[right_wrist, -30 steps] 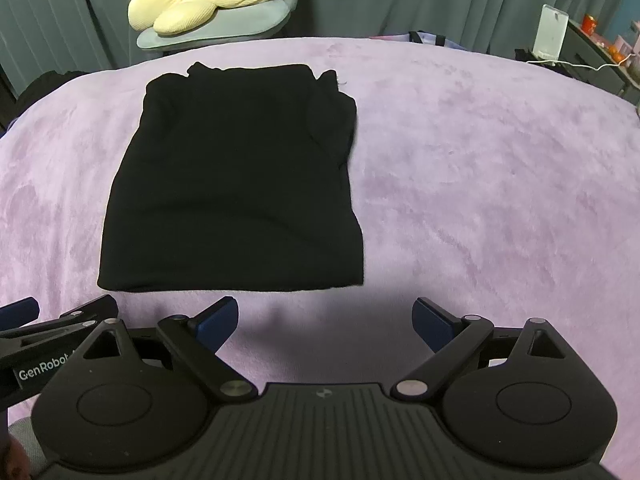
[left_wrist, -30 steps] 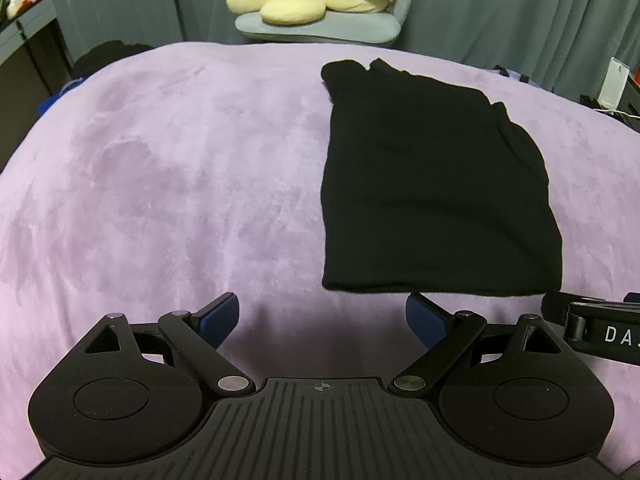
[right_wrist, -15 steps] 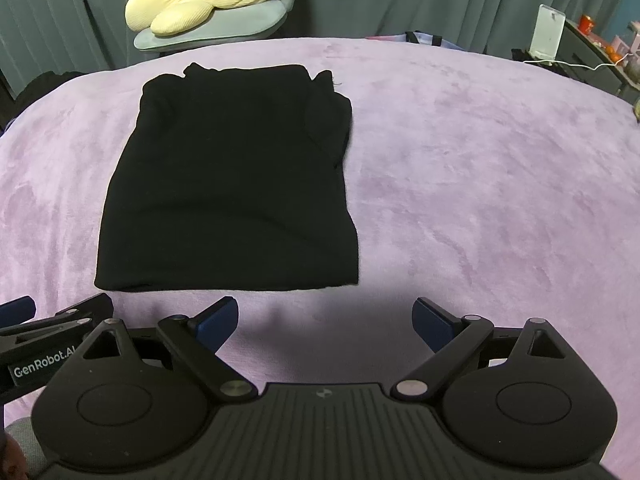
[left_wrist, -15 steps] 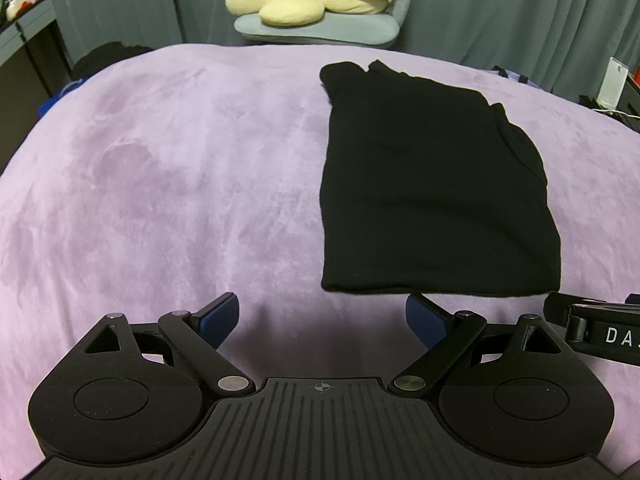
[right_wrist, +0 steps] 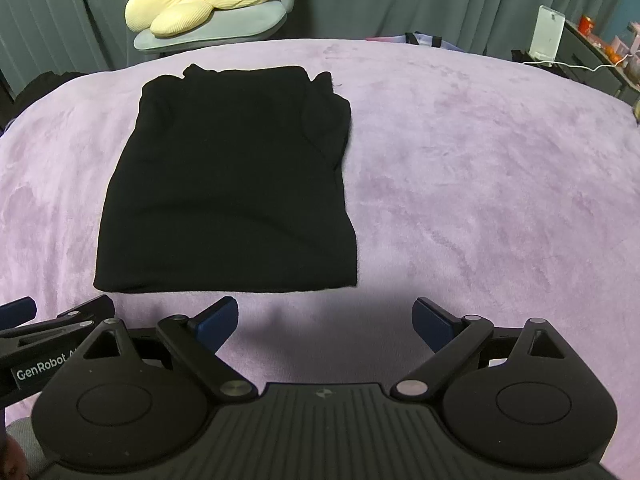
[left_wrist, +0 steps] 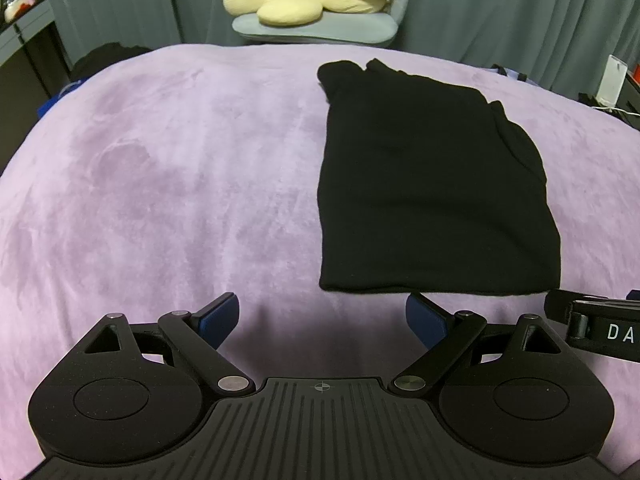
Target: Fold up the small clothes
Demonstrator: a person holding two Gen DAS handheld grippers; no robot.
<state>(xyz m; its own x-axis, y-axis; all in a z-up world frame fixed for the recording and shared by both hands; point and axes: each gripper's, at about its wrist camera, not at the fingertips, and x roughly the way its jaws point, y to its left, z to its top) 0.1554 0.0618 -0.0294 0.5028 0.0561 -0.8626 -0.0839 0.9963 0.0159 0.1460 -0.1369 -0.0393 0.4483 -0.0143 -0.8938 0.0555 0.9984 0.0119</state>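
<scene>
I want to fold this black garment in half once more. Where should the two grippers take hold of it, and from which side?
Likely the near hem of the black garment: it lies flat, its straight bottom edge just ahead of both open grippers. Come in low from the near side, the left gripper at the corner nearest it and the right gripper at the other, then carry the hem toward the bunched far end.

Both the left gripper (left_wrist: 322,314) and the right gripper (right_wrist: 325,314) are matte black, with ribbed centre plates and round side discs. Blue pads (left_wrist: 219,316) tip the fingers, silver screws mark the linkage pivots, and white "GenRobot" lettering runs along one side.
</scene>
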